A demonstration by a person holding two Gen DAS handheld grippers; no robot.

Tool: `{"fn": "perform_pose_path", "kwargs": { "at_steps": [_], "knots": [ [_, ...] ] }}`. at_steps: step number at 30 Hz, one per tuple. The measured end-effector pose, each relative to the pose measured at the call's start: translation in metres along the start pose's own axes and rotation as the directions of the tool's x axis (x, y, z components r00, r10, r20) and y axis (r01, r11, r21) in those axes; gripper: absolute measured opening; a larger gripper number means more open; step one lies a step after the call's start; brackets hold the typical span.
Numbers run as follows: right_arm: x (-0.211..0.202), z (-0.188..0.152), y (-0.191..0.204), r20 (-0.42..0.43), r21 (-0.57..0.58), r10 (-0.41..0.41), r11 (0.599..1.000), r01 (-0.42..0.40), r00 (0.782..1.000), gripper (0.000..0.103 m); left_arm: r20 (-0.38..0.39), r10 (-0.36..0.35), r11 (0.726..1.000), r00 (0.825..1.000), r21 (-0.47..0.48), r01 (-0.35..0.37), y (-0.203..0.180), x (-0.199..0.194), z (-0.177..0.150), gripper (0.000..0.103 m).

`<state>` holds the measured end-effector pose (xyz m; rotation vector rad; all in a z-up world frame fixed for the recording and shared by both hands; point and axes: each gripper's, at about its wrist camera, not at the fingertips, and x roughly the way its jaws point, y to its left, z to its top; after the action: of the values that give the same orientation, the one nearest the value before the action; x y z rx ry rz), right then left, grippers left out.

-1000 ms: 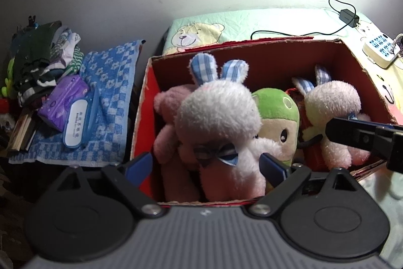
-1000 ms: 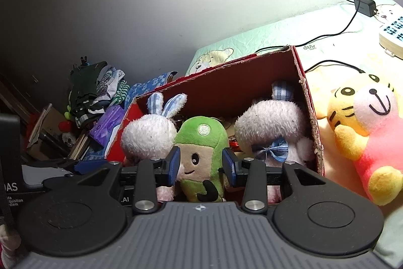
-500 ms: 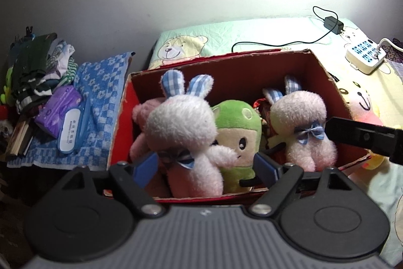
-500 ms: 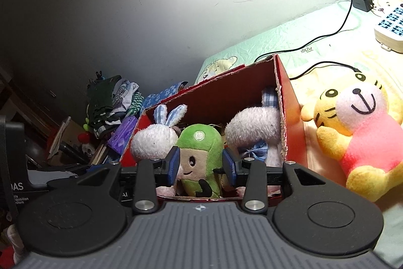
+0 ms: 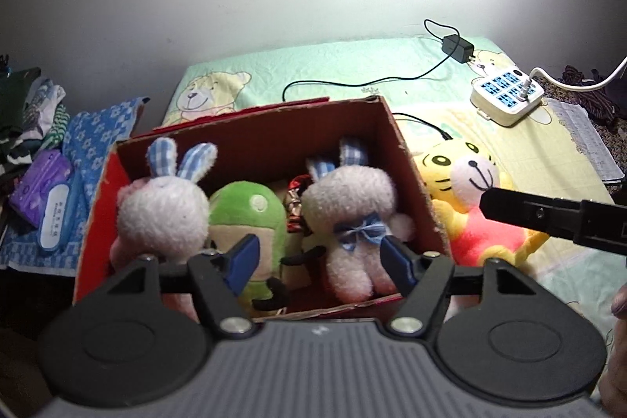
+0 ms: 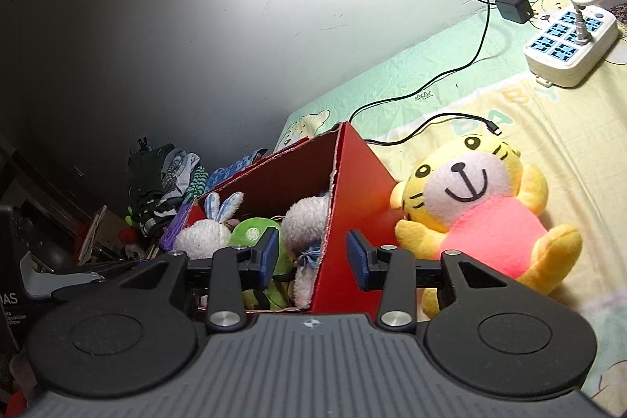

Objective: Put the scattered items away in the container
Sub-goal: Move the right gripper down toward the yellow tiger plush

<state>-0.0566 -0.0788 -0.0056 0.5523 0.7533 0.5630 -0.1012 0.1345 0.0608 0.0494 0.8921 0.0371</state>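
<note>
Left wrist view: red cardboard box mid-frame on a pastel bear-print sheet, packed with plush. Two white bunnies with blue checked ears, one at left and one at right, a green plush squeezed between them. Left gripper low in the frame, jaws just been closing, blue pads apart with nothing pinched, only hovering in front of the box's near edge. Yellow tiger plush in a pink top outside the box, touching its right wall, on the sheet. Black bar of the right gripper cutting in from the right edge across the tiger.

Right wrist view: right gripper with jaws part-way apart, gripping nothing, framing the box's near corner. Tiger right of centre, leaning against the red wall. Upper right: white power strip, black charger, black cable trailing across the sheet. Pile of clothes at left, in the dark
</note>
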Motion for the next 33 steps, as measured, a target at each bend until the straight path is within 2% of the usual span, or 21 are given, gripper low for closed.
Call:
{"fn": "perform_pose_path", "kwargs": {
  "at_steps": [8,10,11,13,17,21,23,26,27,33],
  "knots": [
    [-0.018,0.009,-0.036,0.013,0.051,-0.022,0.998,0.022,1.000,0.042,0.031,-0.063,0.998,0.998,0.017,0.063,-0.036,-0.003,0.005,0.069],
    [-0.022,0.012,-0.048,0.017,0.072,-0.032,0.997,0.031,0.999,0.042,0.050,-0.101,0.994,0.994,0.039,0.099,-0.049,-0.007,0.005,0.074],
    [-0.025,0.012,-0.053,0.019,0.080,-0.037,0.996,0.035,0.999,0.042,0.061,-0.117,0.992,0.991,0.050,0.114,-0.056,-0.009,0.005,0.081],
    [-0.030,0.015,-0.064,0.022,0.096,-0.054,0.994,0.052,0.998,0.042,0.071,-0.151,0.987,0.986,0.072,0.145,-0.071,-0.009,0.006,0.084],
    [-0.038,0.019,-0.087,0.019,0.138,-0.085,0.987,0.082,0.996,0.042,0.042,-0.207,0.974,0.977,0.098,0.202,-0.098,0.001,0.005,0.084],
    [-0.038,0.020,-0.110,-0.017,0.183,-0.099,0.978,0.100,0.995,0.043,0.003,-0.219,0.968,0.976,0.125,0.217,-0.120,0.015,0.000,0.083],
    [-0.038,0.018,-0.120,-0.023,0.212,-0.103,0.971,0.106,0.994,0.043,-0.025,-0.244,0.962,0.969,0.123,0.246,-0.126,0.021,-0.004,0.083],
    [-0.039,0.017,-0.136,-0.038,0.246,-0.104,0.963,0.110,0.994,0.044,-0.050,-0.259,0.957,0.964,0.119,0.264,-0.137,0.031,-0.006,0.083],
    [-0.038,0.017,-0.140,-0.050,0.254,-0.102,0.961,0.111,0.994,0.048,-0.056,-0.263,0.956,0.963,0.120,0.268,-0.141,0.034,-0.007,0.083],
    [-0.028,0.021,-0.159,-0.072,0.301,-0.067,0.950,0.086,0.995,0.049,-0.066,-0.270,0.956,0.961,0.101,0.275,-0.156,0.059,-0.001,0.085]
  ]
}}
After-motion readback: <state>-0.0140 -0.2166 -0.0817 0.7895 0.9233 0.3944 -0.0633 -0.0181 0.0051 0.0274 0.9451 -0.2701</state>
